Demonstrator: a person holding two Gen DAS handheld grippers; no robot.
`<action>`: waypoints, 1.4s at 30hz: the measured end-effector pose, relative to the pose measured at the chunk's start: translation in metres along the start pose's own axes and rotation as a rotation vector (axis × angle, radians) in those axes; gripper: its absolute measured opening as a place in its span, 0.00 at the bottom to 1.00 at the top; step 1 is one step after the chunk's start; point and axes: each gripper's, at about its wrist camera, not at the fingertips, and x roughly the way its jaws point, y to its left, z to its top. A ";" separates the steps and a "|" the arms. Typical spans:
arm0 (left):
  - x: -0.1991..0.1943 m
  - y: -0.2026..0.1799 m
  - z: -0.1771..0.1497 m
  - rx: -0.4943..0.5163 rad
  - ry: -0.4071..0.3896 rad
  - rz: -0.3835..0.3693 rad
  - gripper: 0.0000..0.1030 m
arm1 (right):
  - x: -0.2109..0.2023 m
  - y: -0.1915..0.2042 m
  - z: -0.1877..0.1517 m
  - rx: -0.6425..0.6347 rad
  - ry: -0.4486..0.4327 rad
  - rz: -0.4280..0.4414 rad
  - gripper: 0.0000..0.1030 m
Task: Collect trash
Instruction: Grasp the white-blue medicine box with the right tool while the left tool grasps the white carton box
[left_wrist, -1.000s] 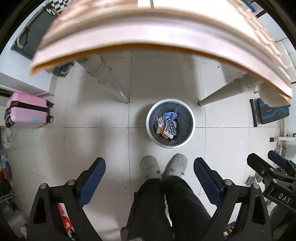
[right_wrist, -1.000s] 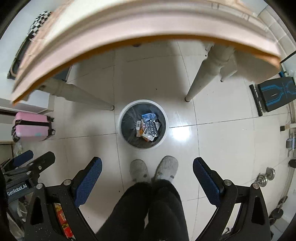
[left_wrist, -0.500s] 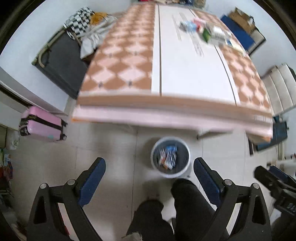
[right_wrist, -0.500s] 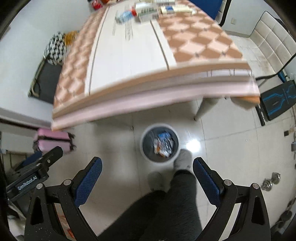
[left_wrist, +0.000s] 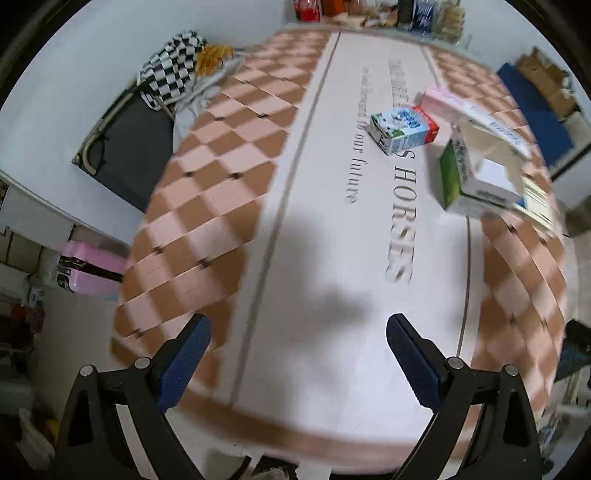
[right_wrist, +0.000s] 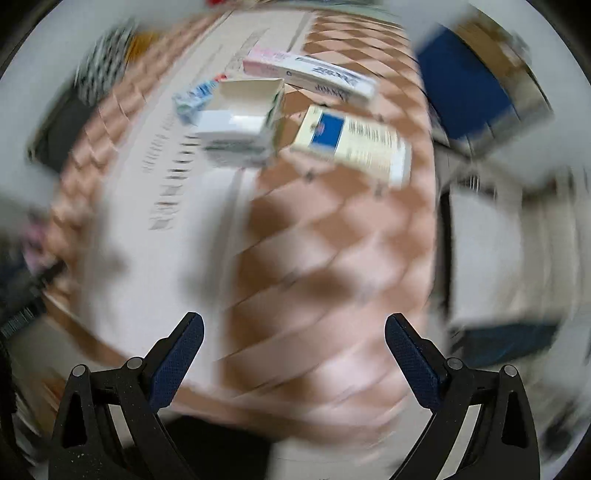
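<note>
Both hand-held grippers, left (left_wrist: 297, 354) and right (right_wrist: 293, 350), spread wide, empty. Open box (right_wrist: 240, 122) lies ahead on table (right_wrist: 314, 258), nearer right.

Room: white walls, pale floor.
Checkered desk (left_wrist: 229, 192) central; pink suitcase (left_wrist: 88, 275) on the floor left, black cot (left_wrist: 125, 147) against the wall.

Your left gripper (left_wrist: 297, 352) hung spread wide over the near end of the checkered table (left_wrist: 229, 177), holding nothing. Far up that table lay a small blue-and-white carton (left_wrist: 404, 130), with an opened green-sided box (left_wrist: 476, 177) just right of it and a pink box (left_wrist: 443, 99) behind both.
</note>
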 end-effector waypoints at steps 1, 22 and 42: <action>0.014 -0.008 0.009 -0.012 0.027 0.004 0.94 | 0.016 -0.010 0.029 -0.085 0.041 -0.045 0.97; 0.073 0.000 0.038 -0.110 0.164 0.048 0.94 | 0.147 -0.084 0.173 -0.264 0.294 0.036 0.93; 0.042 -0.141 0.097 0.284 0.155 -0.110 0.94 | 0.108 -0.193 0.110 0.509 0.131 0.214 0.94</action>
